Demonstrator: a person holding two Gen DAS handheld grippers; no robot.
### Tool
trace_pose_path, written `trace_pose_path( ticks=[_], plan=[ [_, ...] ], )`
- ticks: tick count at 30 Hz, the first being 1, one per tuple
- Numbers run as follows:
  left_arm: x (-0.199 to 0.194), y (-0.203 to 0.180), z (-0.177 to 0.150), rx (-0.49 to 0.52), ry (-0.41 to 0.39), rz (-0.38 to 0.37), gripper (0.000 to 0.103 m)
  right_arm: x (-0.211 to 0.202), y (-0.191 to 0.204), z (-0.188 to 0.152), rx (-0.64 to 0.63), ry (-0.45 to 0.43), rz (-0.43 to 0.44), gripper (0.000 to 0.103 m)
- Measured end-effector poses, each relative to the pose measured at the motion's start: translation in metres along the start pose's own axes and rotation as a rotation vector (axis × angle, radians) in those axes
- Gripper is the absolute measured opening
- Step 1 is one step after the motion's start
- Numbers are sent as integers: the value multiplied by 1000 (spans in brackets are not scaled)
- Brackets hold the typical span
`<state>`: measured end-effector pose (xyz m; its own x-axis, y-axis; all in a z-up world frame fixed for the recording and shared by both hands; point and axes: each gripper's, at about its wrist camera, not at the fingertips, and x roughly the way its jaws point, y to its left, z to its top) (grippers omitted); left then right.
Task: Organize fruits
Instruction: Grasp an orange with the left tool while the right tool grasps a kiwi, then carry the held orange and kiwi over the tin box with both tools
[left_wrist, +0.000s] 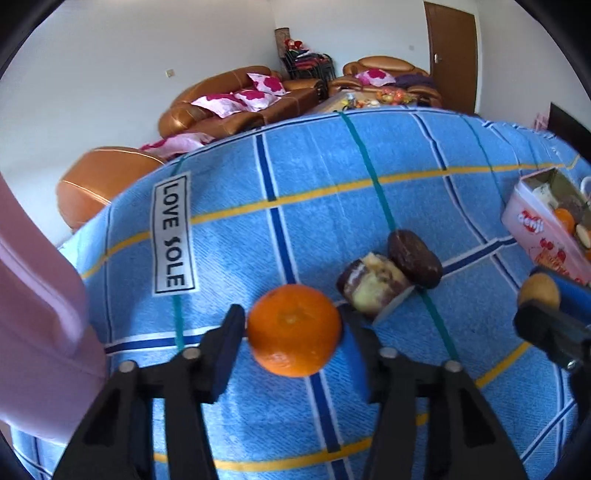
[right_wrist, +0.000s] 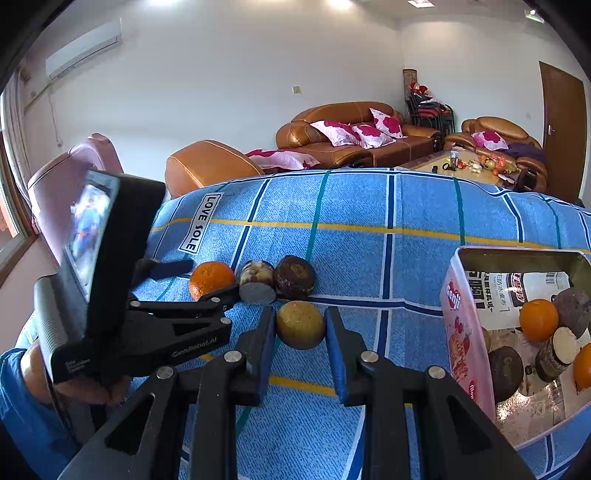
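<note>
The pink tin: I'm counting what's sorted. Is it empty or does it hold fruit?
Holds fruit: the pink tin contains oranges and dark fruits.

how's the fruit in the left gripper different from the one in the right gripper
The orange between the left gripper fingers is bright orange; the round fruit in the right gripper is dull yellow-brown. The orange sits beside the cut fruit on the blue cloth; the yellow-brown one is apart from that row, nearer the pink box. Both are round, whole and clamped.
</note>
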<state>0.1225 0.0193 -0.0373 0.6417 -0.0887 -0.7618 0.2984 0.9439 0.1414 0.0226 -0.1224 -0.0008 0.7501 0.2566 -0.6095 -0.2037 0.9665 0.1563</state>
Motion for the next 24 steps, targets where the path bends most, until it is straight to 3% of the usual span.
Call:
trace_pose_path(
  ticks=[3,7,10,17,24],
  plan=[
    [-4,3,0,-19,-4,2,49,1,0,0,-1,1,0,29],
    [-15,10,-5,-50,-54,99,48,-2,0,0,-4,-17,0,29],
    [-42,15,-14,-134,-151,133,48,-10,3,1,-23,-77,-6,29],
    [-71,10,-34,-233,-249,192,48,-35,24,-2,-154,-251,-119,29],
    [-85,7,-43,-305,-298,227,48,-36,31,-5,-198,-275,-132,29]
  ],
)
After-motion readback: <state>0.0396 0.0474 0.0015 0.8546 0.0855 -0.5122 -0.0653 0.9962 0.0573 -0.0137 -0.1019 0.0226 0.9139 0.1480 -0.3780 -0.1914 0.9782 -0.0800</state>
